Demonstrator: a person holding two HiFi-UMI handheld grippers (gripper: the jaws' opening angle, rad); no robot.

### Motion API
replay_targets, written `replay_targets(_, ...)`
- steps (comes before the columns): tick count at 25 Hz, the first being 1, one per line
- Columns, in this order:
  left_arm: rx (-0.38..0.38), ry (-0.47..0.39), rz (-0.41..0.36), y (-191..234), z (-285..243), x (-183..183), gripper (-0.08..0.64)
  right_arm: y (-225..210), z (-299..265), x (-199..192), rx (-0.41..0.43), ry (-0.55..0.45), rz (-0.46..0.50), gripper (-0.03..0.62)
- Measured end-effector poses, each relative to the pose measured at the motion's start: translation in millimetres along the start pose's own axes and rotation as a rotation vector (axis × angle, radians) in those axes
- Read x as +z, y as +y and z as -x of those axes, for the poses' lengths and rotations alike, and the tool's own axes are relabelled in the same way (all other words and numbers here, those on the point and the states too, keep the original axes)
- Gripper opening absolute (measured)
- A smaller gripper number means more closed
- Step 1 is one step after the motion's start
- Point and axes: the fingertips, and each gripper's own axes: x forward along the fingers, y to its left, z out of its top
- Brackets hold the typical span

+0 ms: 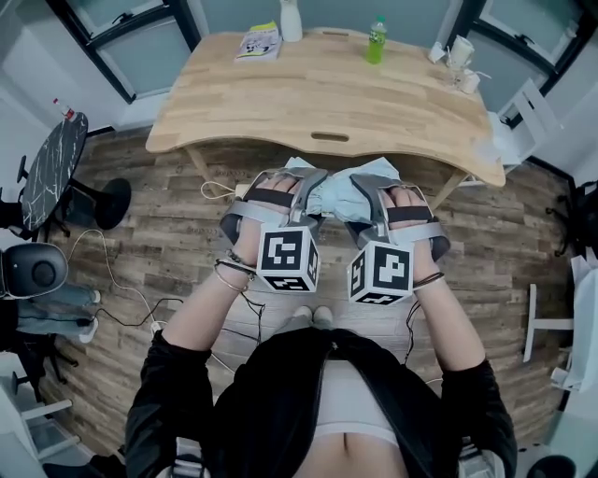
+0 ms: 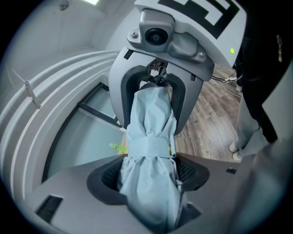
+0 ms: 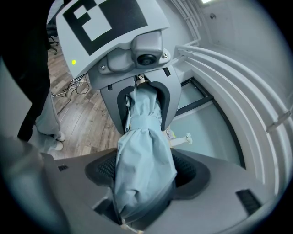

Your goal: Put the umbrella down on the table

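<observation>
The folded light-blue umbrella [image 1: 334, 194], its strap wrapped round it, hangs level above the floor just in front of the wooden table [image 1: 327, 98]. My two grippers face each other, one at each end of it. In the head view my left gripper [image 1: 304, 196] is shut on the left end and my right gripper [image 1: 369, 201] on the right end. The left gripper view shows the umbrella [image 2: 151, 132] filling the left gripper [image 2: 149, 176] and running to the other gripper. In the right gripper view the umbrella [image 3: 142, 155] is bunched inside the right gripper [image 3: 146, 176].
On the table's far side stand a green bottle [image 1: 376, 40], a white bottle [image 1: 291, 19], a booklet [image 1: 259, 42] and cups [image 1: 461, 61]. A dark round side table [image 1: 51, 168] and floor cables [image 1: 121, 289] are at the left.
</observation>
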Motion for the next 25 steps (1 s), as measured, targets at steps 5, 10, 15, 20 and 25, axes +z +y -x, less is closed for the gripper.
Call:
replay_targets(5,0.002,0.004,0.003,6.7,-8.8,-2.8,0.295,-6.0,-8.9,-4.1,0.003,-0.003,0.003,0.327)
replay_targets(10,0.004,0.009,0.011,7.5,-14.0,-2.1,0.295,-6.6,-12.0,-8.5,0.004,-0.009,0.01,0.327)
replay_targets(15,-0.002,0.01,0.013,5.5,-20.8,-0.5,0.295,-4.6,-15.8,-14.4,0.017,-0.019,0.008,0.327)
replay_targets(20,0.004,0.006,0.022,12.4,-33.7,-10.0,0.295,-10.0,-32.4,-16.8,0.022,-0.021,0.019,0.327)
replay_targets(25,-0.002,-0.009,0.015,32.1,-59.4,-22.7,0.295,-27.3,-61.1,-25.4,0.021,-0.007,0.011,0.327)
